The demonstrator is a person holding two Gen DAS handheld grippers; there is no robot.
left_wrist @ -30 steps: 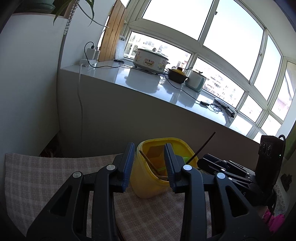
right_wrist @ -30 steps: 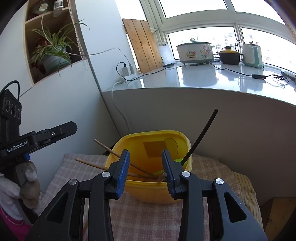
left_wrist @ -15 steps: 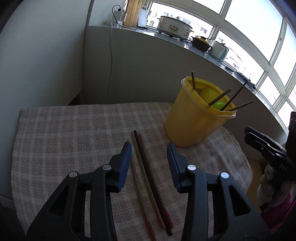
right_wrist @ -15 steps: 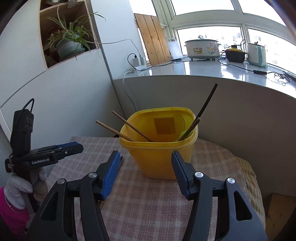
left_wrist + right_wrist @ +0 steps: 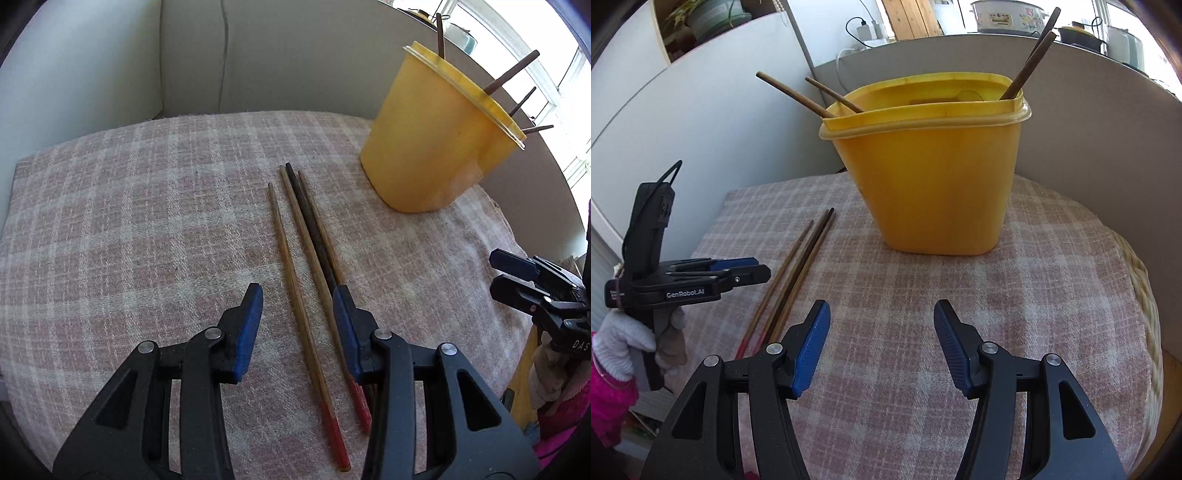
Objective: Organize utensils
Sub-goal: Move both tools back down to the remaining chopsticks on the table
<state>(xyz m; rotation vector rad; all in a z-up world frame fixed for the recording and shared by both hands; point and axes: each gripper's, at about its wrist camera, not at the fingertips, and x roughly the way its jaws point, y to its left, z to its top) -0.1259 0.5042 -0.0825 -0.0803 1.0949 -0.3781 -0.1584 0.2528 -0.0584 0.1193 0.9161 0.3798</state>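
A yellow plastic tub [image 5: 439,136] stands on a pink checked cloth [image 5: 129,221] with several chopsticks leaning in it; it also shows in the right wrist view [image 5: 938,173]. Several loose chopsticks [image 5: 306,266] with red ends lie side by side on the cloth left of the tub, also visible in the right wrist view [image 5: 790,277]. My left gripper [image 5: 297,295] is open, low over the loose chopsticks, with its fingers on either side of them. My right gripper [image 5: 882,314] is open and empty in front of the tub.
A grey partition wall [image 5: 1089,122] rises right behind the tub. The cloth-covered table drops off at its rounded right edge [image 5: 1145,295]. A windowsill holds a rice cooker [image 5: 1008,14] and cables. A plant shelf [image 5: 701,22] is at upper left.
My left gripper has swung from the tub down to the loose chopsticks and now straddles them. My right gripper has drawn back from the tub, dropped lower and opened wider.
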